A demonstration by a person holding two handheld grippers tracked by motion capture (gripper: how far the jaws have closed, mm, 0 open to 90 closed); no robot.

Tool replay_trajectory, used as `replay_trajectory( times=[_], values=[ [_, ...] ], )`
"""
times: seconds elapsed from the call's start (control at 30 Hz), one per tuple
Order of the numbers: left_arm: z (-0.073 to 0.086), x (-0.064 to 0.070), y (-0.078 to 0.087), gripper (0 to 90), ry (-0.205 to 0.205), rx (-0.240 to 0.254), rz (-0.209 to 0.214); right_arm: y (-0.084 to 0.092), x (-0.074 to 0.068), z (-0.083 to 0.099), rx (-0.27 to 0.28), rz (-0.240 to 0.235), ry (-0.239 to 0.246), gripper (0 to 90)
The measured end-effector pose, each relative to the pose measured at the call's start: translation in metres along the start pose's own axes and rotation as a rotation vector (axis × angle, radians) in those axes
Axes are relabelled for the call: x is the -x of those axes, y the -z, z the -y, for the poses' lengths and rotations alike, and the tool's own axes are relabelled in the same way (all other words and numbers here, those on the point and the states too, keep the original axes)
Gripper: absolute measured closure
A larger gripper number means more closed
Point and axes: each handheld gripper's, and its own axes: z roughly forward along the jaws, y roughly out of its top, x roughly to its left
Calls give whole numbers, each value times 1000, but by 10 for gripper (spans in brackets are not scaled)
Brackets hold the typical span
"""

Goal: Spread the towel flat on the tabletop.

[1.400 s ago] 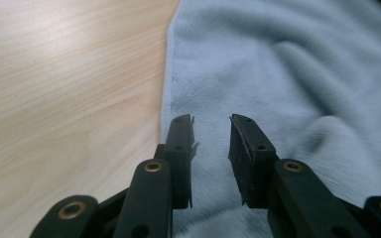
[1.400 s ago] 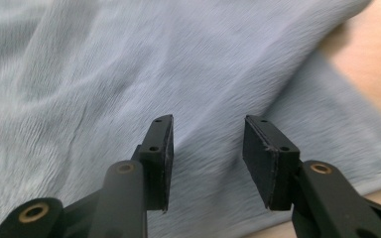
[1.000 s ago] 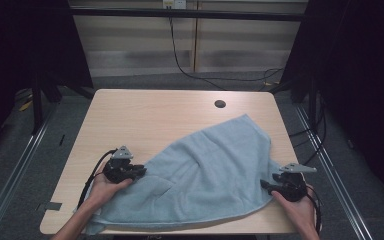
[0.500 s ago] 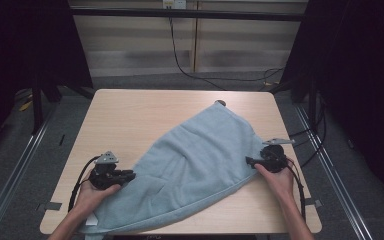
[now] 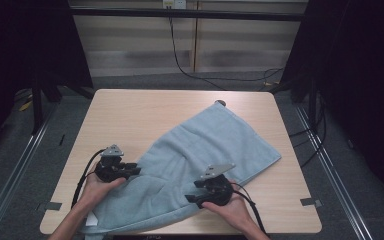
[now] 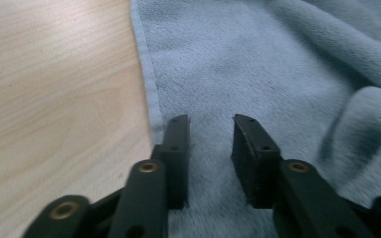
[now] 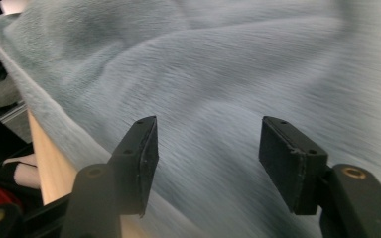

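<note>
We have the towel (image 5: 200, 165) spread crumpled toward the desk (image 5: 130, 115) front edge; folding remains. Left tongs (image 6: 211, 136), which have just been opening, and right tongs (image 7: 206, 148) both stand apart over it, gripping nothing.

One towel (image 5: 205, 160), light blue, on one wooden table (image 5: 145, 110). Two grippers: left gripper (image 5: 130, 171) & right gripper (image 5: 192, 197), one per hand. One small dark disc (image 5: 220, 103) at table's far edge.
</note>
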Motion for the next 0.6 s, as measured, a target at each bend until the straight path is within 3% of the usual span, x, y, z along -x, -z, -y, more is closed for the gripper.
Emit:
replay_trajectory(
  times=[0.1, 0.2, 0.23, 0.3, 0.33, 0.4, 0.43, 0.47, 0.6],
  values=[
    [0, 3, -2, 598, -32, -11, -12, -24, -8, -11, -1, -43, 22, 364],
    [1, 5, -3, 613, -64, -13, -42, -39, -17, -14, -28, -35, 61, 365],
    [0, 8, -3, 613, -102, -26, -64, -42, -20, -14, -34, -20, 71, 397],
    [0, 13, -4, 623, -139, -38, -98, -44, -24, -12, -42, 73, 121, 614],
    [-1, 15, -3, 631, -135, -45, -105, -43, -23, -11, -39, 89, 121, 665],
    [-1, 13, -2, 742, -147, -51, -103, -39, -19, -10, -40, 108, 92, 806],
    [-1, 11, -1, 797, -144, -57, -102, -36, -16, -10, -49, 126, 82, 828],
    [-1, 9, 0, 839, -117, -56, -92, -34, -14, -9, -55, 127, 75, 838],
    [1, 0, 6, 869, -74, -72, -73, -15, -2, 0, -56, 132, 44, 848]
  ],
)
